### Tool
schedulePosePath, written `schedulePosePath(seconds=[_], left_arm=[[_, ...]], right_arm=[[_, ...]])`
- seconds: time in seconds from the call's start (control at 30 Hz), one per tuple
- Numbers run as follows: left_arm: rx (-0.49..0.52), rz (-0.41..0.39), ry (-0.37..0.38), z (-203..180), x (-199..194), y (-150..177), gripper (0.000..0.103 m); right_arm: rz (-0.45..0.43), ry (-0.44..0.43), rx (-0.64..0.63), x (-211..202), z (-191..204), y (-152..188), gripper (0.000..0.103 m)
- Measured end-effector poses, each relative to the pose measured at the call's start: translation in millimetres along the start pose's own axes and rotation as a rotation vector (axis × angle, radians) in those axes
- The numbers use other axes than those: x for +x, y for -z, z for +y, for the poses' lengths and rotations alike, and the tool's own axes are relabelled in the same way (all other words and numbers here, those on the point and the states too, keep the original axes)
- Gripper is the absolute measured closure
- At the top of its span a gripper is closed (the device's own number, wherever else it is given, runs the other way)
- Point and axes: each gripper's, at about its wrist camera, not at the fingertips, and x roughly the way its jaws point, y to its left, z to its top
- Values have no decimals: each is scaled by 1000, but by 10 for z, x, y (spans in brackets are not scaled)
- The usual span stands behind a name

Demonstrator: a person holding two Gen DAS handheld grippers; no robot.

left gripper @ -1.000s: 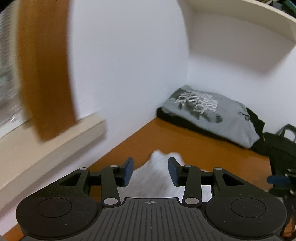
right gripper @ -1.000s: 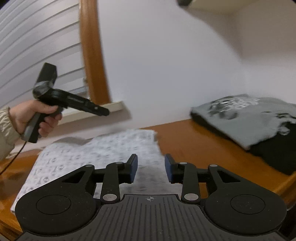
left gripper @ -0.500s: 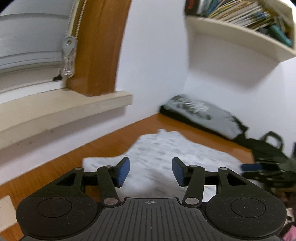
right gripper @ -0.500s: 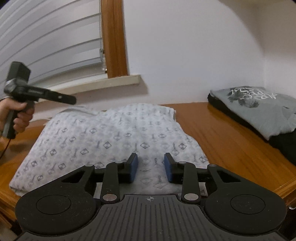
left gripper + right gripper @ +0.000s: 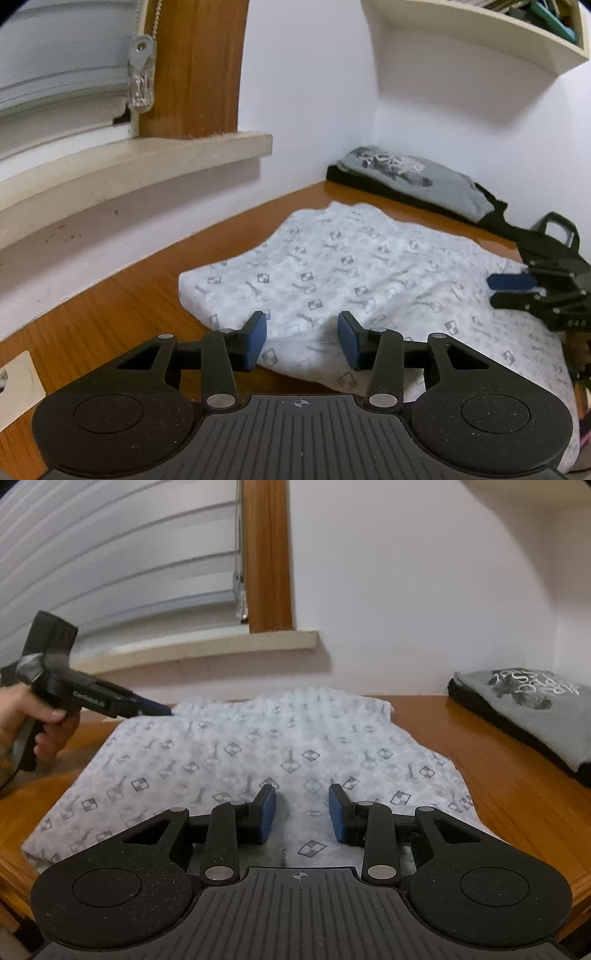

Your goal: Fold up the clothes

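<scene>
Behind patterned garment: folded shirts.

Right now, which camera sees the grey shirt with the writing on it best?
The left wrist view: the grey shirt shows almost whole there, lying on a black garment in the corner, though its print is small and blurry. The right wrist view shows the shirt nearer, with a clearer print, but the picture's right edge cuts it off.
</scene>
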Motion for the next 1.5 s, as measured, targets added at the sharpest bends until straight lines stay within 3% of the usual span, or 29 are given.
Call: schedulePosePath(seconds=[0.2,0.4,0.57,0.7,0.77,0.83,0.9,0.93,1.13,1.27,1.4,1.5], left_arm=[[-7,-74,60,-204,-302,-40,57],[61,25,71,-365,-220,113,57],[56,44,89,-307,-195,158,56],[10,35,117,-153,-150,114,54],[-22,14,81,-62,-121,63,54],[-56,-9,37,28,-95,13,62],[-31,-16,-82,62,-43,-4,65],[-37,-8,-105,108,1,2,65],[-134,-55,-50,295,-76,26,62],[-166,-84,22,319,-195,8,59],[-117,-110,104,152,-272,11,59],[-56,-109,140,-4,-260,17,59]], right_arm=[[-55,25,-18,-31,178,-90,69],[-98,-106,1,82,576,-177,70],[-2,-186,-62,207,866,-40,72],[5,-175,-70,134,942,99,72],[7,-172,-68,90,956,111,72],[3,-164,-85,35,981,138,72],[-3,-156,-98,-18,999,168,72],[-5,-154,-94,-39,1003,181,72],[-18,-151,-126,-141,986,131,72],[-46,-166,-42,-108,871,63,72],[-18,-192,-73,-4,1005,159,72],[-59,-156,-103,-24,1091,243,72]])
